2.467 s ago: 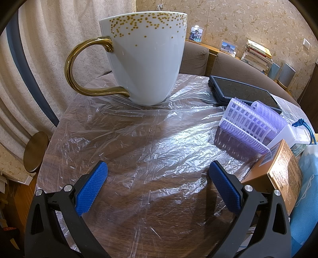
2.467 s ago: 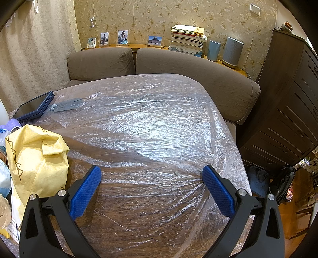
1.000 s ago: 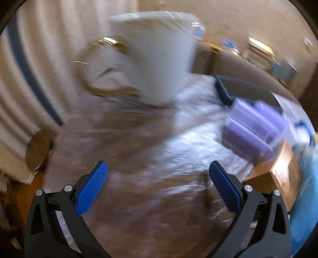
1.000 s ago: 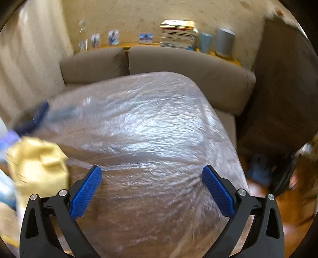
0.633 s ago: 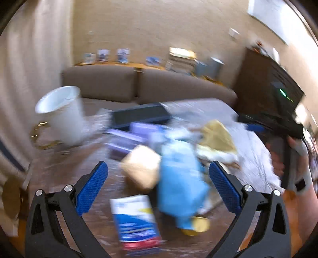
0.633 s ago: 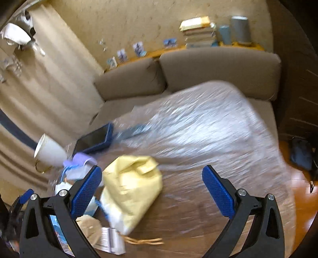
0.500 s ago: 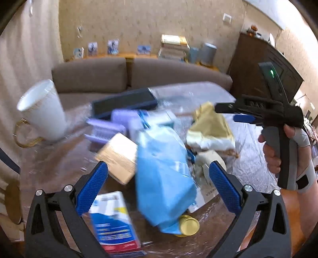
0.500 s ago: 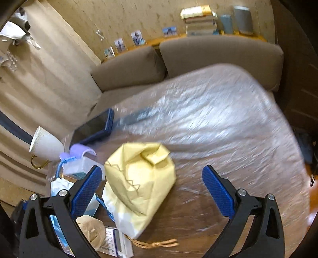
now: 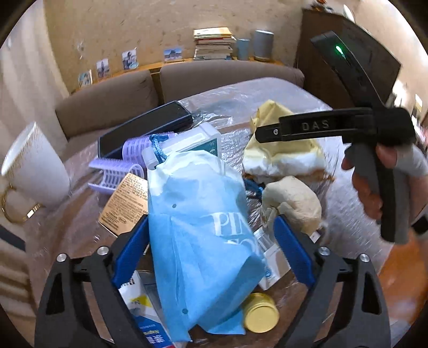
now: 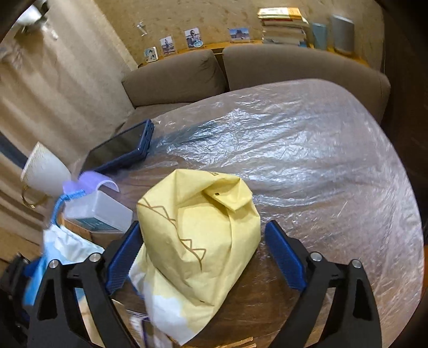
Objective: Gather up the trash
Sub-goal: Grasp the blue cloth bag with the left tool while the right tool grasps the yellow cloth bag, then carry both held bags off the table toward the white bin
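We are in a home living room. A brown sofa [image 10: 240, 67] runs along the far edge of the table [image 10: 334, 160], whose wooden top lies under clear plastic sheeting. Behind it, framed photos [image 10: 192, 37] and a stack of books [image 10: 283, 25] sit on a ledge against patterned wallpaper, with a dark wooden cabinet [image 9: 347, 53] by the table's right edge.

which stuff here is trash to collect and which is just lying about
Likely trash:
blue bag, between the closing left jaws
yellow bag, between the closing right jaws
crumpled paper
gold lid

Just lying about:
mug
tablet
curlers
books
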Demonstrator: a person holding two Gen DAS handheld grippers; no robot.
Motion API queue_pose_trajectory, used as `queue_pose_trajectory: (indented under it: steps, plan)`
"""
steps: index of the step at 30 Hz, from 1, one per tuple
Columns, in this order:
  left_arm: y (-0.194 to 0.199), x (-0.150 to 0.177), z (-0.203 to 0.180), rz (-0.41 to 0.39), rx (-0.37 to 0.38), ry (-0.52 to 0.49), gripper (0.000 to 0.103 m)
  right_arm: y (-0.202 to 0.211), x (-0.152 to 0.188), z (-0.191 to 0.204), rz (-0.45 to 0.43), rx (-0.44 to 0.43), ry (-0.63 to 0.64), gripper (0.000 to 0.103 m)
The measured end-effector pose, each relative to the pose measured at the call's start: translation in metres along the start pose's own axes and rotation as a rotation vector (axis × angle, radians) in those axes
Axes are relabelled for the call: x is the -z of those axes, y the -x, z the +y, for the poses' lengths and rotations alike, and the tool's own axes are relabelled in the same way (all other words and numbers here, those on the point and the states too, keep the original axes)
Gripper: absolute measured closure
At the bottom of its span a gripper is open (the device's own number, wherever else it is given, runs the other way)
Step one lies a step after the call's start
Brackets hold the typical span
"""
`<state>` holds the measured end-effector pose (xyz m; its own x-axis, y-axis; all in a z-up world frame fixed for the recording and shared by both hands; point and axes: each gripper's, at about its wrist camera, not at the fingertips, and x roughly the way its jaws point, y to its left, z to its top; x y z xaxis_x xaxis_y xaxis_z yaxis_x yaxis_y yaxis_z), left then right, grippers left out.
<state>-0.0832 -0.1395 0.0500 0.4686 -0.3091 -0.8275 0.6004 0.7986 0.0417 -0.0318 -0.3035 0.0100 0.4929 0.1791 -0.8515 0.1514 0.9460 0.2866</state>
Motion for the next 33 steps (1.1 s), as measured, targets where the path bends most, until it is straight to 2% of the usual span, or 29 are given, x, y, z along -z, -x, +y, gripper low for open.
queue_pose_trajectory:
  steps: [3, 5, 6, 9, 13, 17, 25, 29, 33]
  plan:
    - [-0.003, -0.001, -0.005, 0.006, -0.043, -0.047, 0.017, 0.002, 0.002, 0.003, -0.014, 0.015, 0.033, 0.023]
    - [-0.005, -0.002, -0.009, 0.003, -0.08, -0.077, 0.029, 0.003, 0.003, 0.006, -0.029, 0.03, 0.057, 0.027]
    - [-0.004, -0.001, -0.011, -0.005, -0.097, -0.09, 0.031, 0.004, 0.003, 0.007, -0.038, 0.032, 0.067, 0.029]
    - [-0.001, 0.0, -0.011, -0.02, -0.094, -0.087, 0.043, 0.015, 0.005, 0.007, -0.076, 0.039, 0.086, 0.037]
    - [0.005, 0.0, -0.005, -0.03, -0.063, -0.045, 0.052, 0.032, 0.003, 0.004, -0.125, 0.026, 0.096, 0.038]
    - [0.016, 0.003, 0.003, -0.074, -0.013, 0.016, 0.054, 0.052, 0.002, -0.006, -0.175, 0.006, 0.068, 0.038]
    - [0.027, 0.009, 0.012, -0.129, 0.011, 0.102, 0.054, 0.087, 0.01, -0.012, -0.23, -0.032, 0.073, 0.038]
    - [0.035, 0.012, 0.021, -0.169, -0.004, 0.165, 0.054, 0.105, 0.016, -0.009, -0.269, -0.043, 0.092, 0.038]
    - [0.048, 0.011, 0.036, -0.227, 0.034, 0.244, 0.054, 0.125, 0.016, -0.005, -0.315, -0.046, 0.115, 0.038]
